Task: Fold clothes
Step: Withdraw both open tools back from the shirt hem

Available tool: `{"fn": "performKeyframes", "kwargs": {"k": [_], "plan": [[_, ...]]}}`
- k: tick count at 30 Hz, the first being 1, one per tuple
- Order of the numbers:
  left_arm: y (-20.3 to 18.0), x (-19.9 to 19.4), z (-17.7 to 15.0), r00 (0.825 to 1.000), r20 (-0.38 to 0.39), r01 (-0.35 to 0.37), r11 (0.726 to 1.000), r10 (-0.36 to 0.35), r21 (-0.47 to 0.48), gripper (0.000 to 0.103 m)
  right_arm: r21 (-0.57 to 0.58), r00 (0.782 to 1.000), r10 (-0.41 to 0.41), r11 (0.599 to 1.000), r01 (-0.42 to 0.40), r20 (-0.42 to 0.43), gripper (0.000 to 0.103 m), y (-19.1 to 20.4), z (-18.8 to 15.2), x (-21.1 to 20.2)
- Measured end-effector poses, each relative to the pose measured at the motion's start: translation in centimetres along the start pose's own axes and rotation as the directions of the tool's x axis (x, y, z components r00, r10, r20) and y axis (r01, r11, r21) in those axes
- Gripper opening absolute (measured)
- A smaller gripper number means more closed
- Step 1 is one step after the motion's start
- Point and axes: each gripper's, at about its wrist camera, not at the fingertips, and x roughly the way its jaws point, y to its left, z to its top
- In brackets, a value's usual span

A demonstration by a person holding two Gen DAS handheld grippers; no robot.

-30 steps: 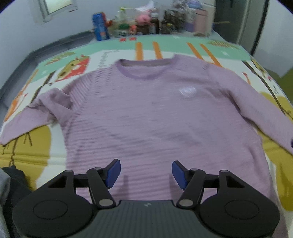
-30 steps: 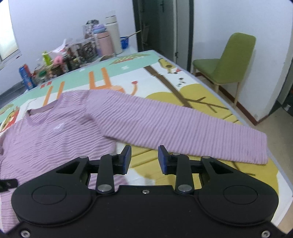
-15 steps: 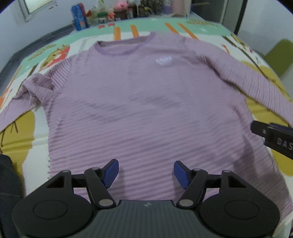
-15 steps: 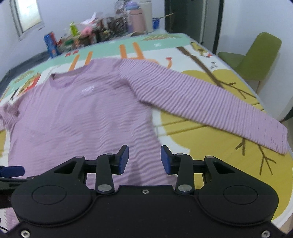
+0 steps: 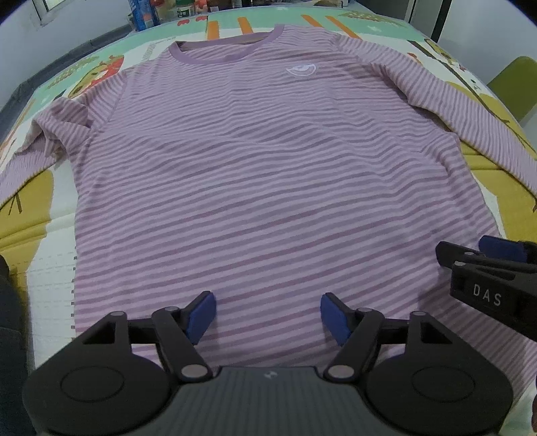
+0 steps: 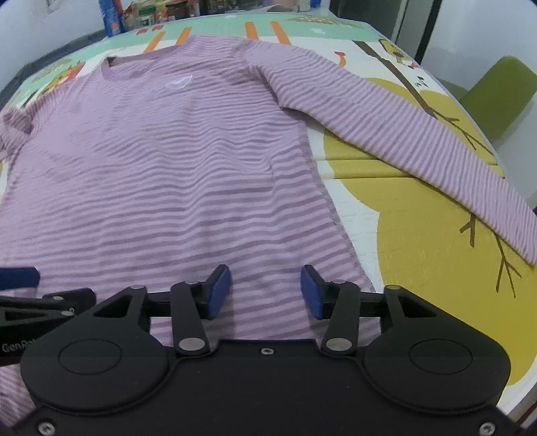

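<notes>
A lilac striped long-sleeved shirt (image 5: 261, 161) (image 6: 161, 161) lies face up and flat on a cartoon play mat (image 5: 30, 221) (image 6: 419, 241), collar far from me. Its right sleeve (image 6: 402, 134) stretches out over the mat; the left sleeve (image 5: 43, 134) is bunched. My left gripper (image 5: 266, 317) hovers over the lower middle of the shirt, jaws opening, nothing between the blue pads. My right gripper (image 6: 265, 291) hangs over the shirt's lower right part near its side seam, jaws opening too, with only cloth below. Each gripper shows at the edge of the other's view.
Bottles, jars and a blue box (image 5: 144, 15) (image 6: 110, 16) crowd the far end of the table. A green chair (image 6: 500, 97) (image 5: 513, 87) stands beyond the right edge. Dark fabric (image 5: 10, 328) shows at the near left edge.
Both grippers have come down and closer to the shirt's lower part, and both have spread their jaws wider. The right gripper swung left from the sleeve side onto the shirt body.
</notes>
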Motion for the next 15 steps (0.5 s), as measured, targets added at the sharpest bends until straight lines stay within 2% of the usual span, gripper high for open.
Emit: {"fn": "performKeyframes", "kwargs": {"k": [5,15], "plan": [[0.4,0.3,-0.8,1.000,-0.010,0.006,1.000,-0.006,-0.003,0.091,-0.046,1.000,0.003,0.999,-0.003,-0.010,0.050,0.3,-0.3,-0.3],[1.0,-0.1,-2.1,0.999,-0.046,0.020,0.999,-0.019,0.030,0.097,-0.090,0.997,0.031,0.995,-0.037,-0.064,0.050,0.7,-1.6,-1.2]]}}
